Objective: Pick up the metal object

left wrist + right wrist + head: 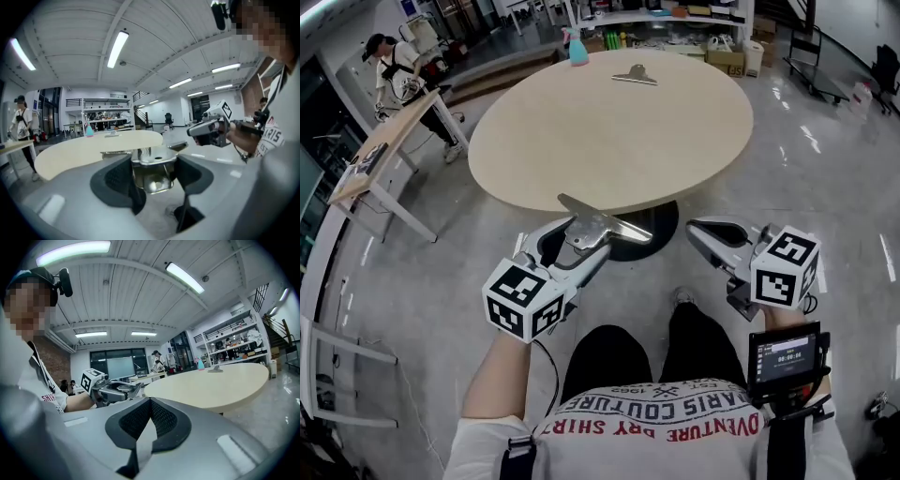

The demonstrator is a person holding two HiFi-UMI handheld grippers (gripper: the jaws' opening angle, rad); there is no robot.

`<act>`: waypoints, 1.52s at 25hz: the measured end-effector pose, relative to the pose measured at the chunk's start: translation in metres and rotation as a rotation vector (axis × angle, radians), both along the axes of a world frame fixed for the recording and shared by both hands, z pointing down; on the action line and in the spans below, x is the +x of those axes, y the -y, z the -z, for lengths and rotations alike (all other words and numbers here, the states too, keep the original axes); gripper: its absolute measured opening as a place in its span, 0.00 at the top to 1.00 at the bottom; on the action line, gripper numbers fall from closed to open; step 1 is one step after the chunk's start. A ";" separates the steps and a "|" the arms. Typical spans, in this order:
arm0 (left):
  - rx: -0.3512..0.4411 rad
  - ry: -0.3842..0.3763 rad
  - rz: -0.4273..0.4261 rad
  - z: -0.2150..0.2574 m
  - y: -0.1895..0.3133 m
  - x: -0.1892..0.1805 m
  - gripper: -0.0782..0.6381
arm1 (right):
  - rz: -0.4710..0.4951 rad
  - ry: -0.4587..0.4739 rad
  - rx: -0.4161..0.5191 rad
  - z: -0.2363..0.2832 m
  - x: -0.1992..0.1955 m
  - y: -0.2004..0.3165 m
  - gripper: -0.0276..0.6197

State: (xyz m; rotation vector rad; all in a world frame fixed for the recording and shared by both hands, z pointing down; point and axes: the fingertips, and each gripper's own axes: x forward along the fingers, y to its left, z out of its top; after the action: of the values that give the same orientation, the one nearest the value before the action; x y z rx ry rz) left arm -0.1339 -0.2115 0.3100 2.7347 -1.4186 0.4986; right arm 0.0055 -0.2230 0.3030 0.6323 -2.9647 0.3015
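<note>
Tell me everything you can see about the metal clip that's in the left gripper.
The metal clip is shiny and silver-coloured, with a wide folded body, a hole on top and two flat handles spreading outward. It sits between the jaws of the left gripper, which press on its sides. It is held roughly level in the air by the near edge of the round table, apparently not touching it.

We wear a white T-shirt with red lettering and black trousers; our grey left gripper and right gripper bear black-and-white marker cubes.
</note>
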 end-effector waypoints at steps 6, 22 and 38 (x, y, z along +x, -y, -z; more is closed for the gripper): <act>-0.058 -0.140 0.019 -0.027 -0.113 -0.018 0.51 | 0.019 -0.039 0.014 -0.011 -0.010 -0.096 0.96; -0.056 -0.145 -0.005 -0.021 -0.168 -0.005 0.51 | 0.046 -0.057 0.042 -0.004 -0.011 -0.158 0.96; -0.053 -0.157 -0.014 -0.014 -0.169 -0.002 0.51 | 0.060 -0.046 0.037 -0.001 -0.014 -0.160 0.96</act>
State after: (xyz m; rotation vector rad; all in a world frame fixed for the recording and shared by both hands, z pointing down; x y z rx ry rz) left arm -0.1355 -0.0426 0.3242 2.6771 -1.3306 0.3097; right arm -0.0080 -0.0629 0.3042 0.5447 -2.9449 0.2242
